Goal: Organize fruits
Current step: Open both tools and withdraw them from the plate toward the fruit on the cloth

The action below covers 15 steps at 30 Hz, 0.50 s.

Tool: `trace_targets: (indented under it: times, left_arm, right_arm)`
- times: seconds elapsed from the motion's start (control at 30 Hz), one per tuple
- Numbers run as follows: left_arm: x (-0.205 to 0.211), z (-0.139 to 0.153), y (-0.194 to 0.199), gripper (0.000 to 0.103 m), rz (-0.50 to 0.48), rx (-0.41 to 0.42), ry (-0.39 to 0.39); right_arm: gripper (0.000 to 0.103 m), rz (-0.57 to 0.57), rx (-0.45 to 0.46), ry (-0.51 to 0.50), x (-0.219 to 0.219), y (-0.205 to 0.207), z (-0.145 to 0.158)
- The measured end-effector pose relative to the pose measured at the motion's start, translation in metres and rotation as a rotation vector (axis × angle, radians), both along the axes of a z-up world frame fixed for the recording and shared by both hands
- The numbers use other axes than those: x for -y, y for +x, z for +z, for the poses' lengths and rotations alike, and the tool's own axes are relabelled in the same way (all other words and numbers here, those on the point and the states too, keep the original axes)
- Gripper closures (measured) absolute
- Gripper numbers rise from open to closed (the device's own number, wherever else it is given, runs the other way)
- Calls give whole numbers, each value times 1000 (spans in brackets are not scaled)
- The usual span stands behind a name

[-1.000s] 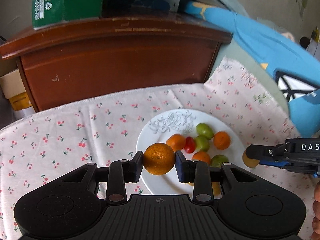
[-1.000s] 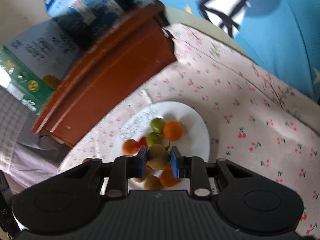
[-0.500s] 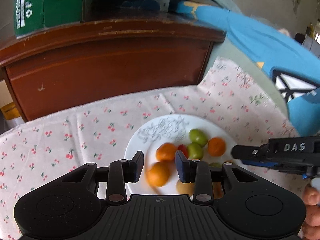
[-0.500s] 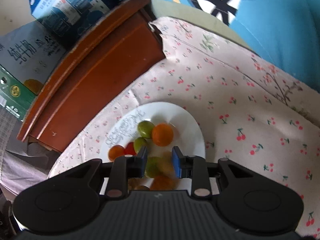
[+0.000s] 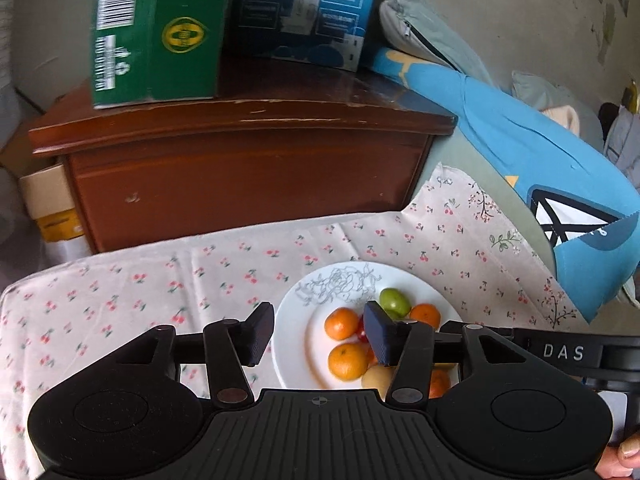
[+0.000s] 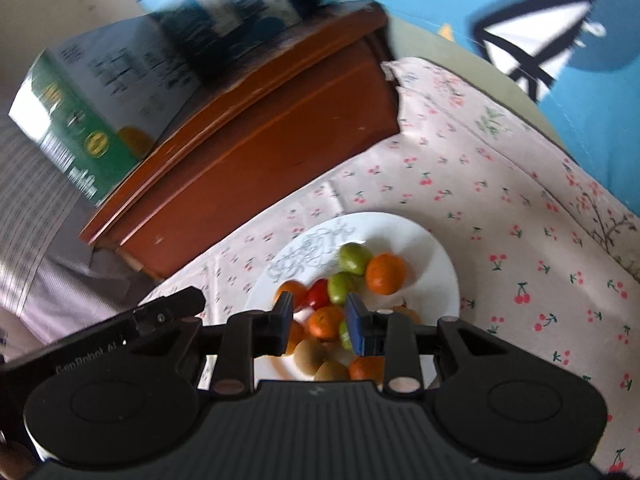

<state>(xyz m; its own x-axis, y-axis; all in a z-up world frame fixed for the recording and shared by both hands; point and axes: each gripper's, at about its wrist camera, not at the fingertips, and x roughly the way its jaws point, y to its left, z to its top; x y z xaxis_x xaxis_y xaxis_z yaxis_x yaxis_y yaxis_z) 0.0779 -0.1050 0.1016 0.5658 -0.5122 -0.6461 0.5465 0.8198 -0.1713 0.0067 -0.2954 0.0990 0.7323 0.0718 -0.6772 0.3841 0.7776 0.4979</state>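
Fruits: tangerines (image 5: 347, 361), green ones (image 6: 354, 258), kiwis (image 6: 309, 355) all lie heaped on the white plate (image 5: 436, 294). Your left gripper (image 5: 318, 334) hangs above them, jaws opening, nothing between. Right gripper (image 6: 320, 318): narrow gap, empty. Lift both straight up; don't nudge the pile. Beyond, cherry-print cloth (image 5: 160, 280), wooden cabinet (image 5: 240, 172).
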Motion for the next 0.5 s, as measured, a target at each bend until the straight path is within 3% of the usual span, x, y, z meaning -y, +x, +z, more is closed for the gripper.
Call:
trace_targets:
  times: [0.5]
  left_arm:
    - [-53,-11,-48,48,132,-68,17]
  right_arm:
    - [69,195,17,-106,-56,-32,3]
